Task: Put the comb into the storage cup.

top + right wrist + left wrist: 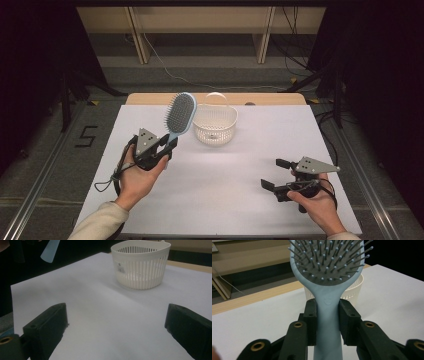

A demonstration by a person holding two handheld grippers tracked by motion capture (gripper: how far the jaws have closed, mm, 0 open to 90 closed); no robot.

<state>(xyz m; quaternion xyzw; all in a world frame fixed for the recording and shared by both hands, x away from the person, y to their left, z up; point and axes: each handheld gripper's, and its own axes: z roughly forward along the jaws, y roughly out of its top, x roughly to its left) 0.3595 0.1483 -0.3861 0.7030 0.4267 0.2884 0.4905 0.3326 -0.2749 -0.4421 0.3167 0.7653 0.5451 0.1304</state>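
Two black jaws of your left gripper (pixel 327 322) clamp the handle of the blue hairbrush (pixel 328 290), bristles facing the camera, its head lifted at about one o'clock from your left hand (pixel 137 175). Just beyond, at roughly two o'clock, sits the white basket (pixel 215 125) on the white table (pixel 225 200). You look mid-carry; next, swing the brush over the rim and let go. Your right gripper (pixel 116 332) waits with jaws spread wide and empty. Its view shows the basket's label, hidden from above.
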